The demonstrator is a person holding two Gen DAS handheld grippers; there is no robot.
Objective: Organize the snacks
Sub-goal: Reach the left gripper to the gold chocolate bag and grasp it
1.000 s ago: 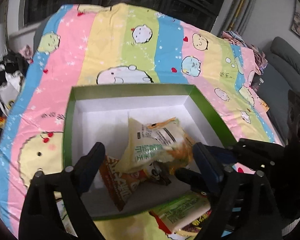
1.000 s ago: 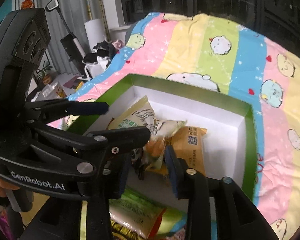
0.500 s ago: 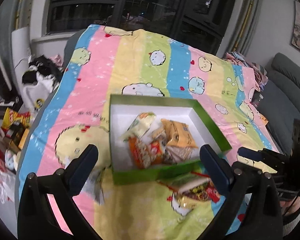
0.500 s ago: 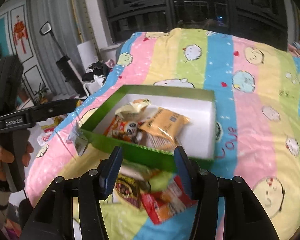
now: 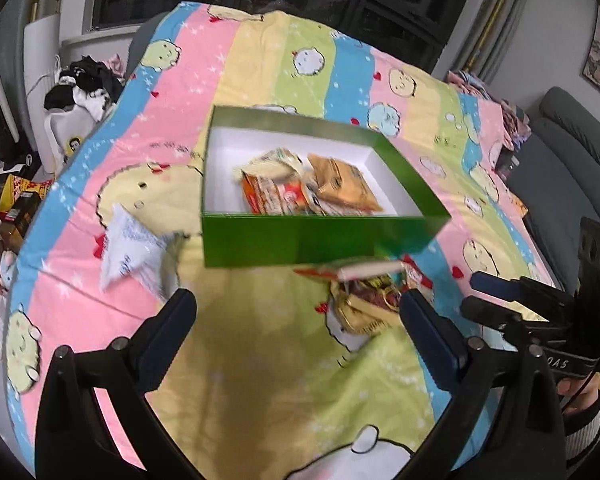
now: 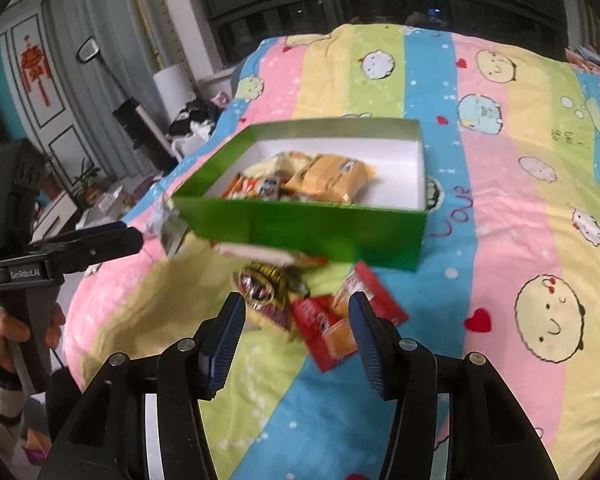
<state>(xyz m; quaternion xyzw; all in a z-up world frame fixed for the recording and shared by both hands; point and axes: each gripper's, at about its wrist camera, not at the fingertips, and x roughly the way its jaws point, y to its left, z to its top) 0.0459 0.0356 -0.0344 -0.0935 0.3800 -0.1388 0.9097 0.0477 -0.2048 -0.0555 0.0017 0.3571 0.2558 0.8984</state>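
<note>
A green box [image 5: 300,240] with a white inside sits on the striped bedspread and holds several snack packets, orange and yellow [image 5: 340,190]. It also shows in the right wrist view [image 6: 300,232]. Loose packets lie in front of it: a gold and red pile [image 5: 364,304] and a white packet [image 5: 130,248] to the left. In the right wrist view a red packet [image 6: 332,324] and a gold one [image 6: 264,286] lie just ahead of my right gripper [image 6: 296,320], which is open and empty. My left gripper [image 5: 296,320] is wide open and empty, back from the box.
The bedspread [image 5: 260,360] covers a bed. Clothes and clutter [image 5: 84,84] lie off its left edge. A grey sofa [image 5: 572,152] stands to the right. The right gripper's body [image 5: 540,312] shows at the right of the left wrist view.
Both grippers have pulled back from inside the box to well in front of it. The right gripper has opened and left the packets in the box.
</note>
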